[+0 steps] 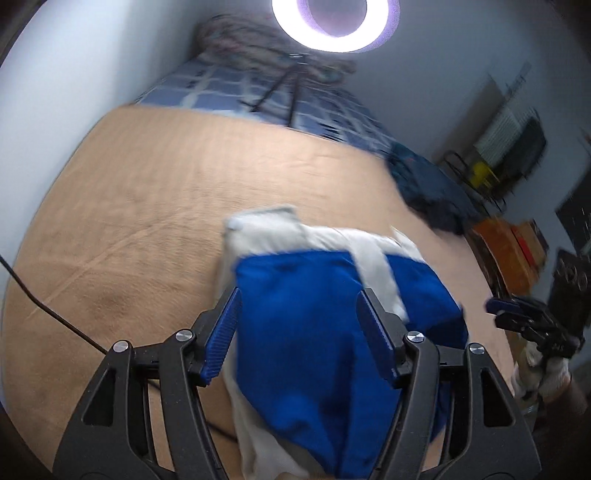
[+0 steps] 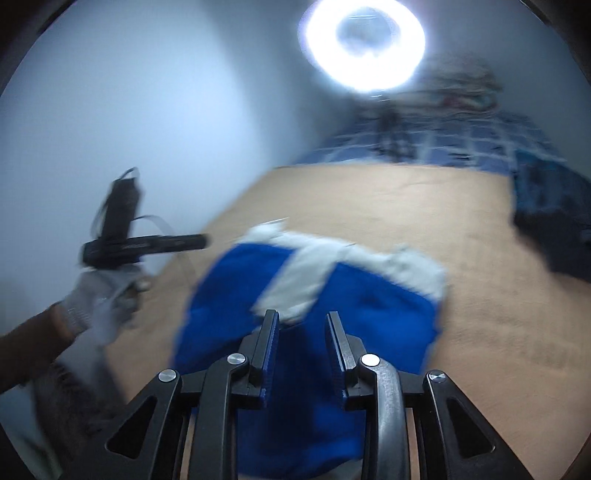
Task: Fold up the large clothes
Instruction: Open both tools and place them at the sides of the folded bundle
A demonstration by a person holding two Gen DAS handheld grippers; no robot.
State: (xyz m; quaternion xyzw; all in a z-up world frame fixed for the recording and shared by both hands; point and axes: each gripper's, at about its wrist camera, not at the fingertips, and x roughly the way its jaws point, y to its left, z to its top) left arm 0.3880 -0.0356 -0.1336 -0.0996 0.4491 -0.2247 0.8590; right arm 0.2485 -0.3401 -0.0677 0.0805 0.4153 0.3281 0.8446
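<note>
A blue and white garment (image 1: pixel 332 321) lies bunched on the tan sheet (image 1: pixel 166 206). It also shows in the right wrist view (image 2: pixel 332 306). My left gripper (image 1: pixel 299 295) is open, its jaws wide apart over the blue cloth, holding nothing. My right gripper (image 2: pixel 303 317) is open with a narrower gap, just above the garment's near edge, empty. The right gripper also shows at the right edge of the left wrist view (image 1: pixel 495 306). The left gripper shows at the left of the right wrist view (image 2: pixel 201 242), held in a white-gloved hand. Both views are motion-blurred.
A dark blue garment (image 1: pixel 428 192) lies at the sheet's far right edge. A blue checked blanket (image 1: pixel 229 88) and a bedding pile (image 1: pixel 258 40) lie beyond, with a tripod ring light (image 1: pixel 334 22). Boxes and furniture (image 1: pixel 506 243) stand at right. A black cable (image 1: pixel 48 314) crosses the left.
</note>
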